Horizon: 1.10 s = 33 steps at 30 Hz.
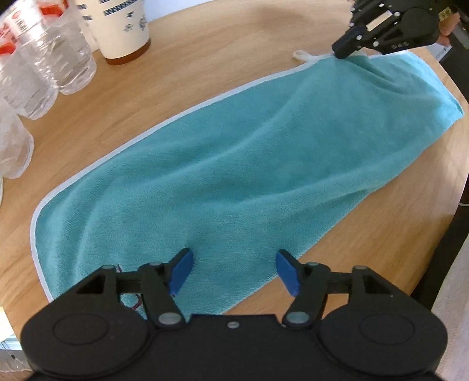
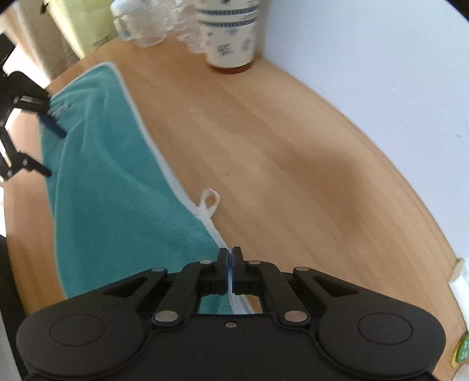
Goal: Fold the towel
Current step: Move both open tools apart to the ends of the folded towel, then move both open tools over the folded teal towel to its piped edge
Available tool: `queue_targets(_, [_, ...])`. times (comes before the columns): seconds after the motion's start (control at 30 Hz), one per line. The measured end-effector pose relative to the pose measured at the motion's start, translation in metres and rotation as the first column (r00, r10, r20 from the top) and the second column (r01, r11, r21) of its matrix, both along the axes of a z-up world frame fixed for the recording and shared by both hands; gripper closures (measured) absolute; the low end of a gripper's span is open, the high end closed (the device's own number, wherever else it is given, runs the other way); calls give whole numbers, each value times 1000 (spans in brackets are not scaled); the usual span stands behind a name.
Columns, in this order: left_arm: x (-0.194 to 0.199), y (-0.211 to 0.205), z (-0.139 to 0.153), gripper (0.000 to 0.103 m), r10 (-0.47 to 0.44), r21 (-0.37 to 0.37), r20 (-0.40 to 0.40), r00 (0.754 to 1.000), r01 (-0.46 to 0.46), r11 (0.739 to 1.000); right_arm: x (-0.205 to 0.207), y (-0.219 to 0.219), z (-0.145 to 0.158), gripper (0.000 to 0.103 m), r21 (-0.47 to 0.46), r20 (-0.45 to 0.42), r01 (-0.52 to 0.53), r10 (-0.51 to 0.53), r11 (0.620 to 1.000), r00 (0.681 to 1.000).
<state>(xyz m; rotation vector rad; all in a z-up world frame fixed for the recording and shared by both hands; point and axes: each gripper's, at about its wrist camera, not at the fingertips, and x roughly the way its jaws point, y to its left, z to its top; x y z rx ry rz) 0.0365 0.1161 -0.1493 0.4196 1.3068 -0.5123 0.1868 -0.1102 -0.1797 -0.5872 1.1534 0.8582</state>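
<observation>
While the teal towel (image 1: 222, 164) lies stretched lengthwise across the wooden table (image 1: 205, 58), each gripper sits at one of its ends. Towel: folded double along its length, white-piped edge on the side toward the cups, surface rumpled with long shallow ridges running end to end.

Left gripper (image 1: 233, 271): jaws spread wide, blue pads (image 1: 181, 271) hovering over the towel's near end, one pad on either side of a patch of cloth; nothing is between them that they grip. Whether the pads touch the cloth cannot be told.

Right gripper (image 2: 230, 263): jaws pressed together, pinching the towel's white piped edge at the far corner. Cloth rises slightly toward the pinch. White hanging loop (image 2: 209, 200) lies flat on the table just beside that corner, attached to the piping.

Beyond the towel's piped edge, well apart from it: a stack of patterned paper cups (image 1: 123, 26) and several clear plastic water bottles (image 1: 55, 58) with red caps, grouped together near the table's rim. White wall (image 2: 381, 73) borders the table past the cups.
</observation>
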Motion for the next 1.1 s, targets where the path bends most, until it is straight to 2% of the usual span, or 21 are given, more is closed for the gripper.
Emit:
queue_targets(0.07, [0,-2,-1,32,-5,4,1,1000,5,1000,-5,5,-4,98,-44,18,-21,22,999,1000])
queue_targets(0.13, [-1,-3,-2,31,-11,6,3,1000,11,1000,-5,-3,5,92,-11,34,7,-7,1000,999])
queue_targets(0.17, [-2,-3,-2,31,-14,8,4,1000,14,1000,-5,-10,11,80,-2,51,24,-24,1000,998])
queue_targets(0.2, [-2,-3,-2,29,-15,8,4,1000,15,1000,-6,-18,17,73,-1,70,40,-40,999,997])
queue_targets(0.3, [-2,-2,-3,26,-3,-12,-3,1000,3,1000,-9,-51,33,73,-28,115,99,-95,995,989])
queue_targets(0.47, [-2,-3,-4,25,-3,-12,-7,1000,3,1000,-25,-102,24,73,-93,91,178,-169,980,981])
queue_targets(0.7, [-3,-7,-4,24,-5,3,-22,1000,5,1000,-26,-102,10,73,-18,24,151,-150,988,988])
queue_targets(0.93, [-4,-11,-6,22,-14,9,-21,1000,14,1000,-19,-81,17,73,71,1,70,-71,995,997])
queue_targets(1.07, [-6,-12,-7,22,-27,12,-21,999,27,1000,-14,-69,10,73,59,-31,42,-40,997,999])
queue_targets(1.1, [-8,-13,-7,22,-41,23,-22,999,42,999,-14,-68,8,78,49,-35,34,-32,998,999])
